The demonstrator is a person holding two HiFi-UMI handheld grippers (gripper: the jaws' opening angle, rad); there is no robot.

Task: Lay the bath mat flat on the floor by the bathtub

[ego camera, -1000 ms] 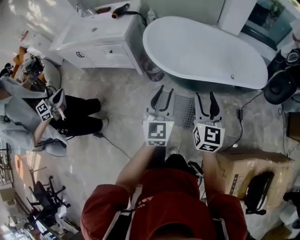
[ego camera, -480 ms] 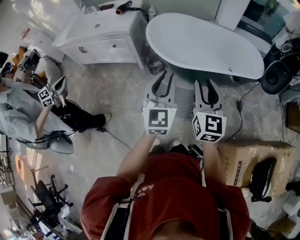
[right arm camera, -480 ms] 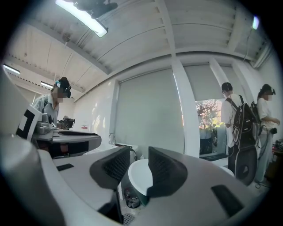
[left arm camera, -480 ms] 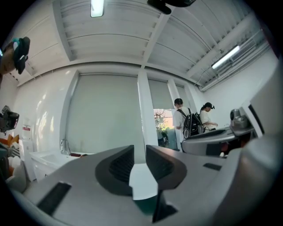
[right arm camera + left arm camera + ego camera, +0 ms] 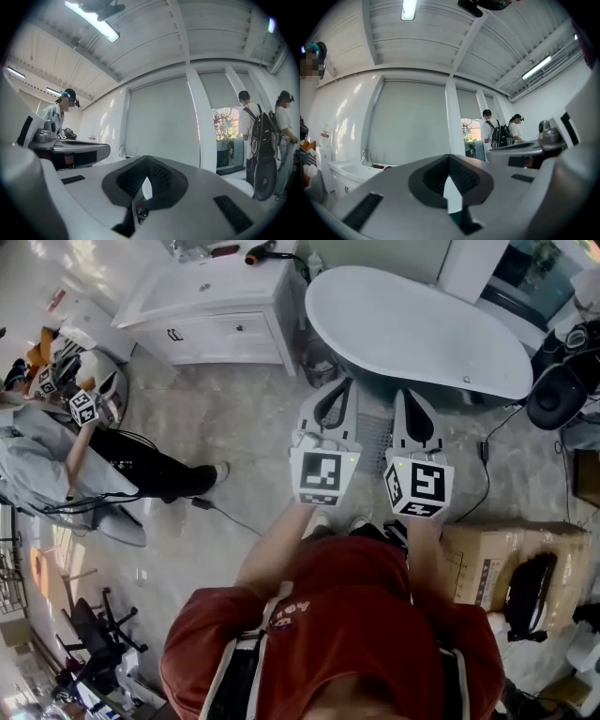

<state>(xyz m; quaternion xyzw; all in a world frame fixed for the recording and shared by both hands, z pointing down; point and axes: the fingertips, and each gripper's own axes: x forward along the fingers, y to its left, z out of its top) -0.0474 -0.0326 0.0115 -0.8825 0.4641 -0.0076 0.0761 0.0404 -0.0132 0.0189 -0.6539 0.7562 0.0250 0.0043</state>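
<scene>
Both grippers are held level, side by side, in front of the person, with the tips toward the bathtub (image 5: 422, 329).

Left gripper (image 5: 337, 395): the jaws have just been closing and now meet tip to tip. The left gripper view (image 5: 450, 159) shows nothing between them.

Right gripper (image 5: 412, 397): the jaws have likewise just been closing and are now clenched together. The right gripper view (image 5: 147, 161) shows them empty.

Bath mat (image 5: 375, 442): a grey ribbed mat on the floor just beside the bathtub. In the head view it lies below the grippers and shows in the gap between them, with its sides hidden under both. Neither gripper touches it. Neither gripper view shows the mat.
</scene>
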